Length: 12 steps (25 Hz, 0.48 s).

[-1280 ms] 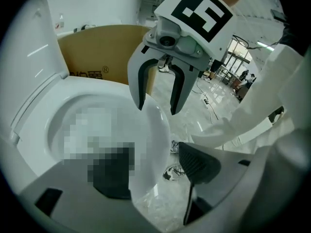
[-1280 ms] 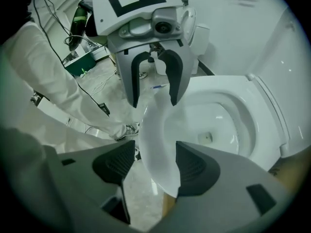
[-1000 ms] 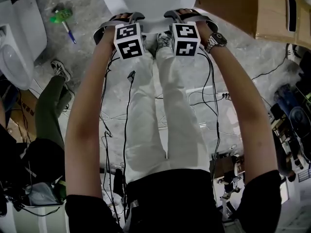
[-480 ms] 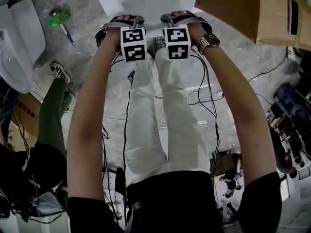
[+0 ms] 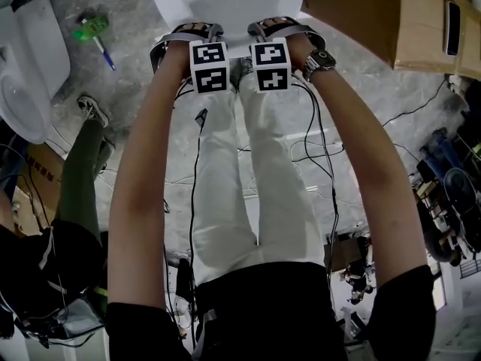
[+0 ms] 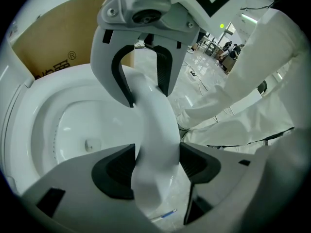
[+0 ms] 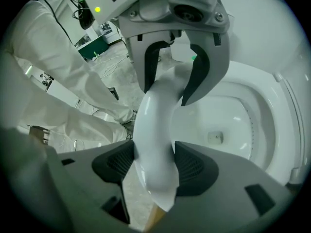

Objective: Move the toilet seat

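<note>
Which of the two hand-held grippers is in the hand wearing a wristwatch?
The right hand-held gripper: a wristwatch sits on that wrist, while the wrist behind the left hand-held gripper is bare. Both clamp the toilet seat.

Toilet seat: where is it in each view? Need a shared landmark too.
Head view: white glossy toilet seat at top centre.
Left gripper view: centre, clamped between the jaws.
Right gripper view: centre, clamped likewise.
Shared landmark: the person's white trousers.
</note>
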Motion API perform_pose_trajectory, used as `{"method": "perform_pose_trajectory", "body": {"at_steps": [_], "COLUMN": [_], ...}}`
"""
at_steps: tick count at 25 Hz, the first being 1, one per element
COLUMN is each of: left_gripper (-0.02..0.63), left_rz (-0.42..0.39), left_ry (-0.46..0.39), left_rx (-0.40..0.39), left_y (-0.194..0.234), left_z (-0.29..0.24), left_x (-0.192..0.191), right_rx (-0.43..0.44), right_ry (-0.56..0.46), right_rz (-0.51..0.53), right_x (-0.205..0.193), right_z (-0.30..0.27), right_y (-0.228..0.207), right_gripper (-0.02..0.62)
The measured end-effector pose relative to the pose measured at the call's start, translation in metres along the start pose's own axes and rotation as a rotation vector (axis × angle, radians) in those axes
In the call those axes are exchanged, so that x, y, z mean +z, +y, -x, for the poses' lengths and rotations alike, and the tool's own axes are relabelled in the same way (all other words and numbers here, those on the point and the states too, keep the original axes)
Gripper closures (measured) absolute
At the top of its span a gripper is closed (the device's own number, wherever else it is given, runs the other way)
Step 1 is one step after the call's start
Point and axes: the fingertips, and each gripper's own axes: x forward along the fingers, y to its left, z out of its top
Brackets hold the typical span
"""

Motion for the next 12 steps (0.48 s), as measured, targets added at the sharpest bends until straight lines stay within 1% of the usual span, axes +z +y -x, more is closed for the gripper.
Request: {"method": "perform_pose_trajectory", "body": {"at_steps": [12], "left_gripper": [0.327], "left_rz": [-0.01], "left_ry": [-0.016], "left_rx": [0.022], "left_y": [-0.003], "left_z": [0.015], "left_x": [0.004], "right_rx": [-0.004], "right_ry": [-0.007], "right_rz": [0.001], "right_x": [0.003], "right_z": [0.015], "right_y": [0.002], "right_gripper": [0.336]}}
